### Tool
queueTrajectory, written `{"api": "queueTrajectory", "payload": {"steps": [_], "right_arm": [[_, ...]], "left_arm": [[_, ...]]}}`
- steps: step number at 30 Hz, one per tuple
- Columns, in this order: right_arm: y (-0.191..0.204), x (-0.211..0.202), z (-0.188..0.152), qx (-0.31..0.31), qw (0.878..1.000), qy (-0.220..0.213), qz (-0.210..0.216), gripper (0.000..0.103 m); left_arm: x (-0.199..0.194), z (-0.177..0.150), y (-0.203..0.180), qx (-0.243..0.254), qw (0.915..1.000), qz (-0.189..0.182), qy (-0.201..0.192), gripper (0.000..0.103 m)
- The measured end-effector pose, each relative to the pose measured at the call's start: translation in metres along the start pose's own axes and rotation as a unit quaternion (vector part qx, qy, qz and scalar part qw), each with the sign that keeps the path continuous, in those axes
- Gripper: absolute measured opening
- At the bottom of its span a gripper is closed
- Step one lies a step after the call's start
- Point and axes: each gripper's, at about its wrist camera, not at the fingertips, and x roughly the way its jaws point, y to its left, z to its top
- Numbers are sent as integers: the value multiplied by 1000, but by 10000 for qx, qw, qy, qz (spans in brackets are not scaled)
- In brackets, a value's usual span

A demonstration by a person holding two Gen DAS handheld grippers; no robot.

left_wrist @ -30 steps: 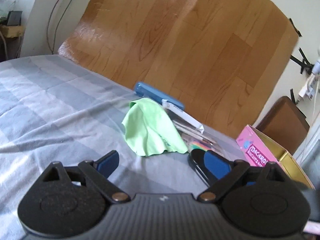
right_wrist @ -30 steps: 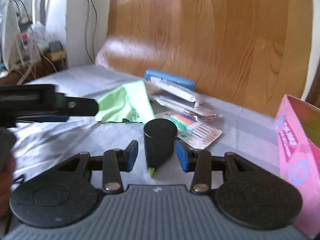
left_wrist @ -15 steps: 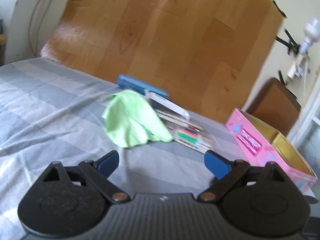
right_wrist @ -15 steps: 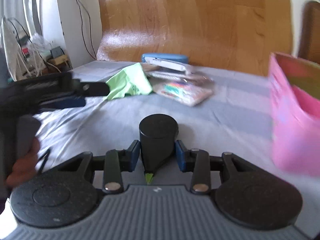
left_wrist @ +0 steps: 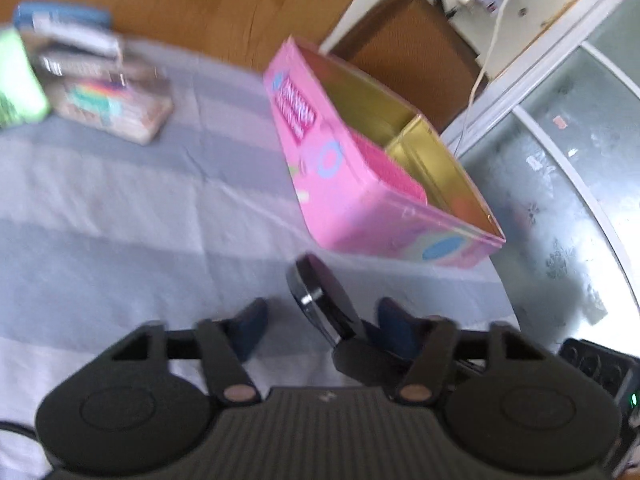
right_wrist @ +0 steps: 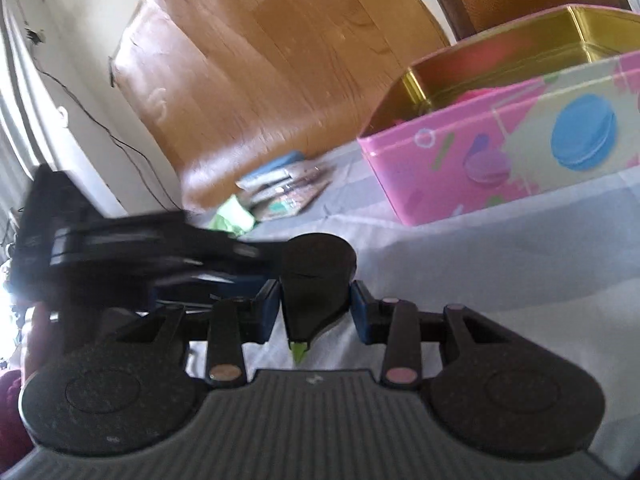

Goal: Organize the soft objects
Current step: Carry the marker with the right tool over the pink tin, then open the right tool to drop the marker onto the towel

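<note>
My right gripper (right_wrist: pixel 316 300) is shut on a stubby black highlighter (right_wrist: pixel 318 276) whose green tip points back at the camera. My left gripper (left_wrist: pixel 322 320) has come in from the left in the right wrist view, blurred, its tip (right_wrist: pixel 248 258) at the highlighter. In the left wrist view the highlighter's black end (left_wrist: pixel 320 296) stands between the closing left jaws. A gap still shows at the left pad. A crumpled green cloth (right_wrist: pixel 234 216) lies far back on the grey striped bedsheet (left_wrist: pixel 140 220); the left wrist view has it at the left edge (left_wrist: pixel 16 80).
An open pink tin (left_wrist: pixel 360 200) with a gold inside sits just ahead to the right, in the right wrist view (right_wrist: pixel 500 152) too. Packs of coloured pens (left_wrist: pixel 108 108) and a blue case (left_wrist: pixel 60 16) lie by the cloth. A wooden board (right_wrist: pixel 260 60) leans behind.
Both views have swung right toward the pink tin. The left jaws have narrowed from wide open, and the black highlighter now stands between them. The right gripper has rolled, still holding it.
</note>
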Motion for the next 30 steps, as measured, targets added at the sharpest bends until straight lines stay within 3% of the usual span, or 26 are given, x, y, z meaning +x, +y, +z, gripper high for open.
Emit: {"api": "queueTrajectory", "payload": {"steps": [3, 9, 13, 16, 21, 26, 28, 30], "right_arm": [[8, -4, -2, -245, 9996, -103, -41, 41], [17, -31, 19, -883, 9916, -923, -223, 41], [18, -37, 45, -1464, 9737, -1603, -685, 41], [2, -27, 67, -1675, 9622, -1844, -1102, 41], [-37, 10, 98, -1648, 9607, -1600, -1560, 41], [-62, 41, 104, -1475, 9671, -1082, -1766, 42], [-66, 44, 104, -1497, 9672, -992, -1796, 46], [-69, 42, 104, -1519, 9653, -1064, -1840, 58]], "left_arm": [[1, 0, -6, -71, 9998, -168, 14, 34], [-11, 27, -52, 558, 9966, -425, -431, 34], [-2, 58, -90, 1049, 9909, -507, -676, 35], [24, 80, -107, 1306, 9869, -490, -809, 35], [79, 113, -105, 1224, 9896, -153, -737, 36], [116, 121, -91, 1046, 9926, 337, -516, 41], [120, 120, -91, 1176, 9908, 395, -536, 43], [120, 116, -93, 1254, 9898, 470, -493, 48]]}}
